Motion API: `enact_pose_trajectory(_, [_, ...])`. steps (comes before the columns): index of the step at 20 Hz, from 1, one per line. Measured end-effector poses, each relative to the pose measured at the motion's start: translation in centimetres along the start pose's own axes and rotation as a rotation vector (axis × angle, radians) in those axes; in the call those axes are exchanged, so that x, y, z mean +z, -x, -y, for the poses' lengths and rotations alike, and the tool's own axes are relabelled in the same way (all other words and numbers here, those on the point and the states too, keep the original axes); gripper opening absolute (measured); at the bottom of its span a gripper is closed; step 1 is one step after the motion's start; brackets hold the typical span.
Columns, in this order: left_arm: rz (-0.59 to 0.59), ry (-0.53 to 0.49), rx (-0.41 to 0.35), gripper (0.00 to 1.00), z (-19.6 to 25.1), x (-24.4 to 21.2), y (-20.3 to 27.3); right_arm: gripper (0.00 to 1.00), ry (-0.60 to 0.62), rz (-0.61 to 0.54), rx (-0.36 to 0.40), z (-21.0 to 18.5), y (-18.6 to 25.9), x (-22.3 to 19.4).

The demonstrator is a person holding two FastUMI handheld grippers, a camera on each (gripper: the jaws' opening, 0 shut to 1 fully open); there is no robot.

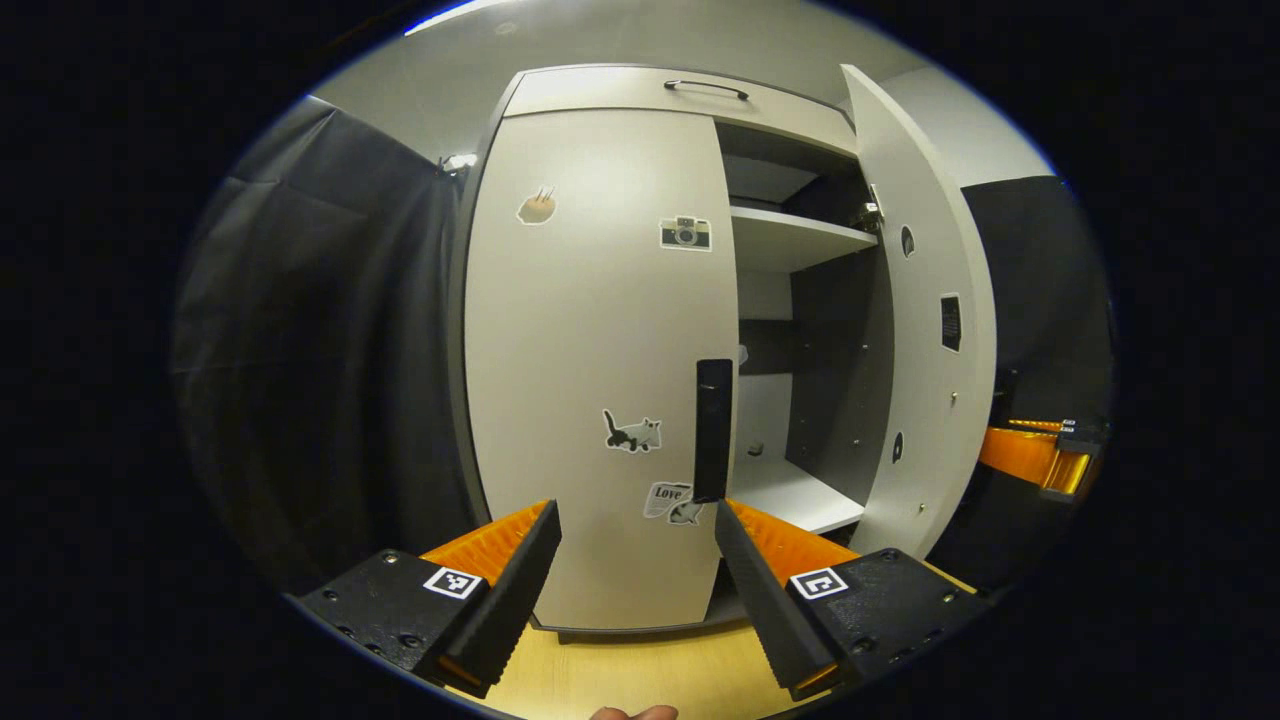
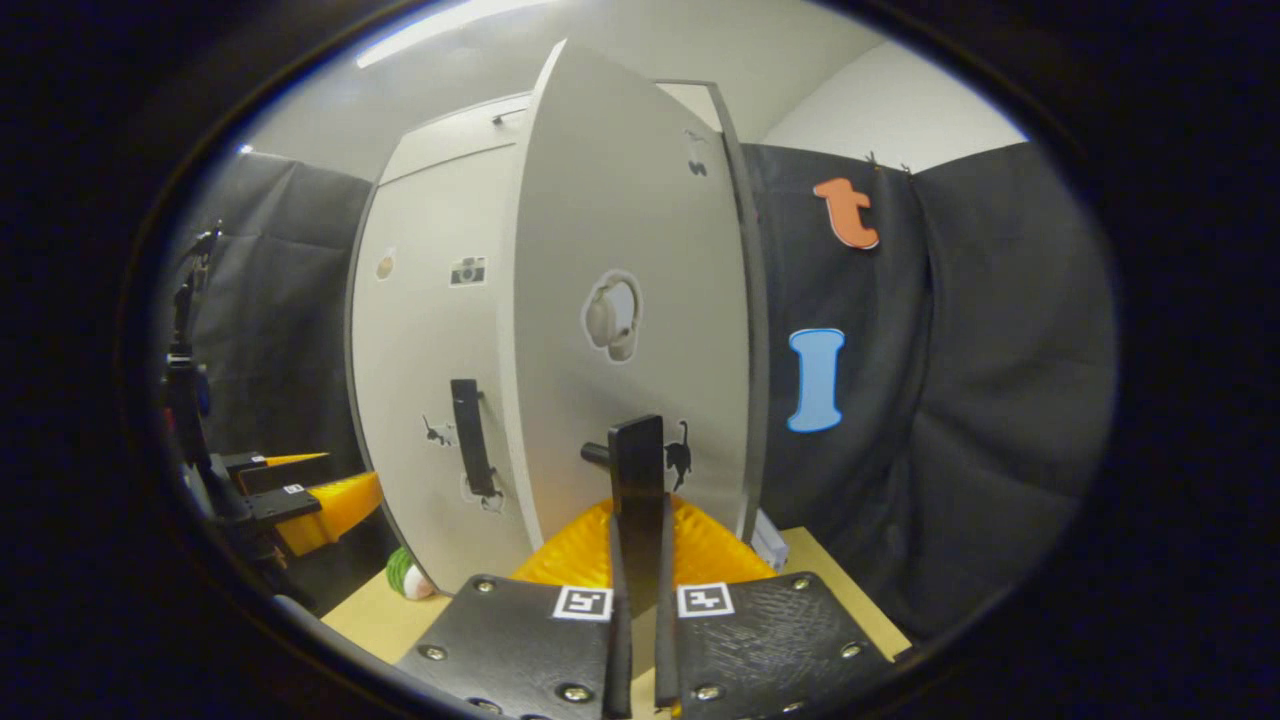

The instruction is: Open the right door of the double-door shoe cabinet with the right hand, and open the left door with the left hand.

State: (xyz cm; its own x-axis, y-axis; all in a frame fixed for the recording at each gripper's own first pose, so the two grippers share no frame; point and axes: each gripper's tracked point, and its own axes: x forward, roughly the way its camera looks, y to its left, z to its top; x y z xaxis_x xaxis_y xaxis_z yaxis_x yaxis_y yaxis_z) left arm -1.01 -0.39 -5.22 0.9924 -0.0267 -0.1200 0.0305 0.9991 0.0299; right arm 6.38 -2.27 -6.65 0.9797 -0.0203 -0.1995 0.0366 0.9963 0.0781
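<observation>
Booth's dark, right door (image 2: pixel 630 300) already swung open with right gripper (image 2: pixel 637 560) clamped on its handle (image 2: pixel 637 480), left door (image 1: pixel 600 360) still closed mid-frame, left gripper (image 1: pixel 635 560) spread wide.

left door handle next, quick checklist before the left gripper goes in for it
1. Right door swung open: ok.
2. Right gripper clamped on the right door handle: ok.
3. Left door closed, yet to be opened: ok.
4. Left gripper open wide enough: ok.
5. Left door handle between the fingers: not ok, it sits by the right-hand finger.
6. Contact with the handle: cannot tell.
</observation>
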Motion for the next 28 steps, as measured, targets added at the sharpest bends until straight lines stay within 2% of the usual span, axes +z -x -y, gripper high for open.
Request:
enact_pose_trajectory(6, [-0.005,0.001,-0.059,0.96,2.1,-0.1,-0.3,0.08,-0.051,0.005,-0.071,1.0,0.6,-0.1])
enact_pose_trajectory(10, [0.0,-0.017,-0.064,0.96,2.1,0.1,-0.2,0.08,-0.013,0.006,-0.16,3.2,0.8,-0.2])
enact_pose_trajectory(14, [0.004,-0.018,-0.067,0.96,2.2,0.1,-0.2,0.08,0.005,-0.002,-0.215,5.0,1.4,-0.2])
enact_pose_trajectory(19, [0.0,-0.012,-0.091,0.96,3.2,0.1,-0.8,0.02,0.007,0.007,-0.254,7.1,2.4,0.0])
enact_pose_trajectory(23, [0.004,-0.013,-0.096,0.96,4.0,0.4,-1.9,0.02,0.005,0.011,-0.294,9.2,3.3,-0.2])
enact_pose_trajectory(25, [0.006,-0.013,-0.092,0.96,4.1,0.8,-2.8,0.02,-0.004,0.016,-0.282,9.5,3.7,-0.2])
enact_pose_trajectory(28, [0.007,-0.008,-0.077,0.96,4.3,1.2,-4.6,0.02,0.047,0.005,-0.339,11.0,4.5,-0.6])
